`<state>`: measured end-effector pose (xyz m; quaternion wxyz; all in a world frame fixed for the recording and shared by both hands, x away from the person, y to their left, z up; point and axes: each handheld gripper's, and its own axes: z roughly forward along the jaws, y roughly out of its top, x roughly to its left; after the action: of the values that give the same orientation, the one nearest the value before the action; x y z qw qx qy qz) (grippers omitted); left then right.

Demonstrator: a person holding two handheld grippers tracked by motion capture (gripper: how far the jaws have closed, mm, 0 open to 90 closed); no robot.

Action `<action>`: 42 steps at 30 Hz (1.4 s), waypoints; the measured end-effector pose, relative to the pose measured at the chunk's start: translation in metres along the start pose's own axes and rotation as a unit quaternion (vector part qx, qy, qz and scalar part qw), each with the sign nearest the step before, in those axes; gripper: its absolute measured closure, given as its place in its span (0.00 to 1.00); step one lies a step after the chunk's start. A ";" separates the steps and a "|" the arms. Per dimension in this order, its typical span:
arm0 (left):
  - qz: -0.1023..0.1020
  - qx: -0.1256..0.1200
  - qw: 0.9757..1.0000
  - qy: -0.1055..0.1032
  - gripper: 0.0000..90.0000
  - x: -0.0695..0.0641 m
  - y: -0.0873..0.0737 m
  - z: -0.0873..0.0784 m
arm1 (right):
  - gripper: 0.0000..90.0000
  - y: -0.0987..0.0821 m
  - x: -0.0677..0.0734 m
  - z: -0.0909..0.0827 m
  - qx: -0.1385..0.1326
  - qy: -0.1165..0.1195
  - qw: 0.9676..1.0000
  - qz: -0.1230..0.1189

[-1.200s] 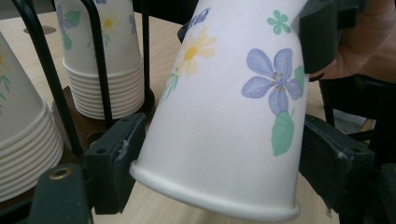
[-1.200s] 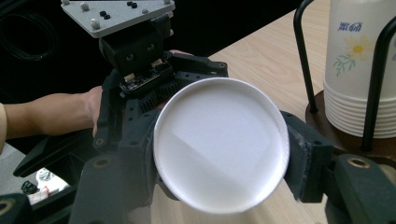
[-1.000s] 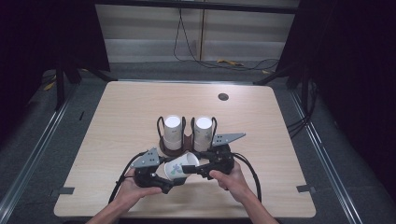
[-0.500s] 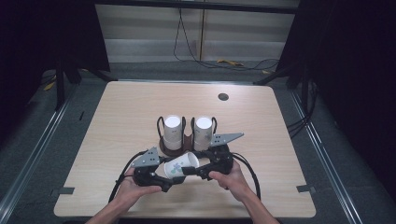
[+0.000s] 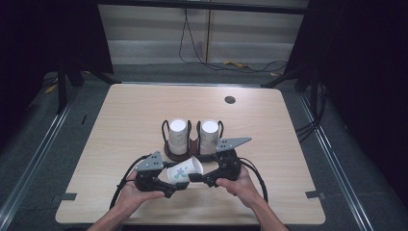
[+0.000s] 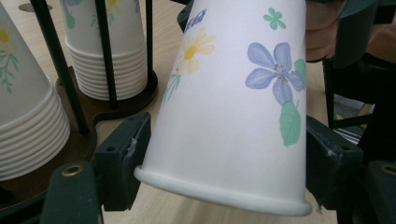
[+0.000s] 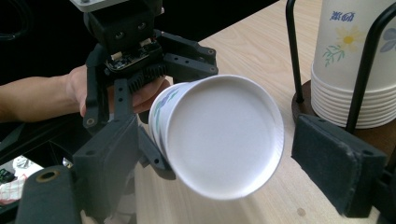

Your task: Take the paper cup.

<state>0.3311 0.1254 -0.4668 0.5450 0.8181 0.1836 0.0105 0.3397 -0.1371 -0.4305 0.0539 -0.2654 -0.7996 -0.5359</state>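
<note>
A white paper cup (image 5: 185,171) with a flower print lies on its side just above the table between both grippers. My left gripper (image 6: 224,158) is shut on the paper cup (image 6: 233,102) near its rolled rim, with a pad pressed on each side. My right gripper (image 7: 224,158) is open around the cup's flat base (image 7: 219,135), which faces its camera; its right pad (image 7: 336,163) stands clear of the cup. In the high view the left gripper (image 5: 174,185) is at the cup's left and the right gripper (image 5: 202,178) at its right.
Just behind the grippers stands a dark wooden holder (image 5: 192,150) with black wire posts, carrying two stacks of upside-down cups (image 5: 177,136) (image 5: 209,134). The table (image 5: 120,125) has a round hole (image 5: 230,100) at its far right. Cables lie on the floor beyond it.
</note>
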 end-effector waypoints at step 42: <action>0.041 0.139 0.989 0.022 0.28 0.005 0.007 0.000 | 0.23 -0.003 0.001 -0.001 0.120 -0.057 0.988 -0.076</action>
<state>0.3378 0.1246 -0.4610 0.4206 0.8923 0.1618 0.0252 0.3374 -0.1390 -0.4323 -0.0011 -0.2255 -0.8778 -0.4227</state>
